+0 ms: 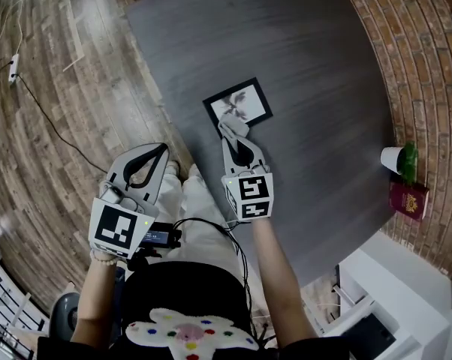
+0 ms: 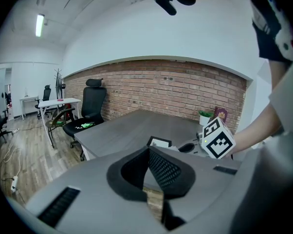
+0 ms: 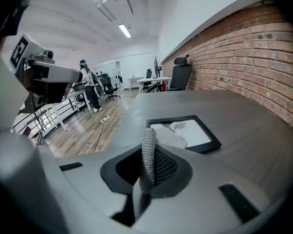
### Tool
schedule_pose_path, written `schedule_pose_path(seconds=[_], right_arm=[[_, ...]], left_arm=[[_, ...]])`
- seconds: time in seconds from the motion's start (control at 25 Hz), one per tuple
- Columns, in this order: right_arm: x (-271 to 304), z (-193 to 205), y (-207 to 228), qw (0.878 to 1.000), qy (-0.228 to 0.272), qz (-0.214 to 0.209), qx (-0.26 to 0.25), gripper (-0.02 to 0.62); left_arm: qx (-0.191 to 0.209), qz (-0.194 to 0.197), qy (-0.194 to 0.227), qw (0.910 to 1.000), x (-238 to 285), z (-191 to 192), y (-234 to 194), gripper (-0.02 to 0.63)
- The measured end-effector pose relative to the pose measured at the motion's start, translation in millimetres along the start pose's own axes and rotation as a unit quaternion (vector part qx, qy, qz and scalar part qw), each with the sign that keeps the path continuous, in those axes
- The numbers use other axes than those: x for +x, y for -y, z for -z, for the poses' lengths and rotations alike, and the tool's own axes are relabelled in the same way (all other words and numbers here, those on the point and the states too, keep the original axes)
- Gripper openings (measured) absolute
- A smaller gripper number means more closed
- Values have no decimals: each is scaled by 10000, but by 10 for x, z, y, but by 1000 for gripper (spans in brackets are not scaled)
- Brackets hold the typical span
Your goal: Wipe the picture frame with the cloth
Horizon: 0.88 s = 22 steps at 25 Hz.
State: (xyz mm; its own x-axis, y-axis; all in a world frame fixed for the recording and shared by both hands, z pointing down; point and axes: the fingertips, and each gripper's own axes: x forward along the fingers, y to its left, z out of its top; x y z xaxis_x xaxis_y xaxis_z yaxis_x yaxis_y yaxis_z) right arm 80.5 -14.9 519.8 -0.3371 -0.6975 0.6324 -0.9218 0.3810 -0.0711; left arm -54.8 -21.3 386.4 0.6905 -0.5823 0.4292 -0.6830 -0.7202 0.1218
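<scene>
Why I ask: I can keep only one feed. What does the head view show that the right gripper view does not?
Head view only: a white cup, a green plant and a red book at the table's right side, plus the person's legs. Right gripper view only: an office chair and a distant person beyond the table. Both: the right gripper shut on the cloth, which lies on the picture frame.

The near corner of the picture frame (image 1: 250,98) lies hidden under the cloth (image 1: 233,129).
</scene>
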Motion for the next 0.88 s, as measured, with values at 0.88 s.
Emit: schedule_pose_path(seconds=[0.88], right_arm=[[-186, 110, 1076, 9865, 58, 1479, 708, 26]], left_arm=[[60, 69, -26, 10000, 19, -14, 43, 11]])
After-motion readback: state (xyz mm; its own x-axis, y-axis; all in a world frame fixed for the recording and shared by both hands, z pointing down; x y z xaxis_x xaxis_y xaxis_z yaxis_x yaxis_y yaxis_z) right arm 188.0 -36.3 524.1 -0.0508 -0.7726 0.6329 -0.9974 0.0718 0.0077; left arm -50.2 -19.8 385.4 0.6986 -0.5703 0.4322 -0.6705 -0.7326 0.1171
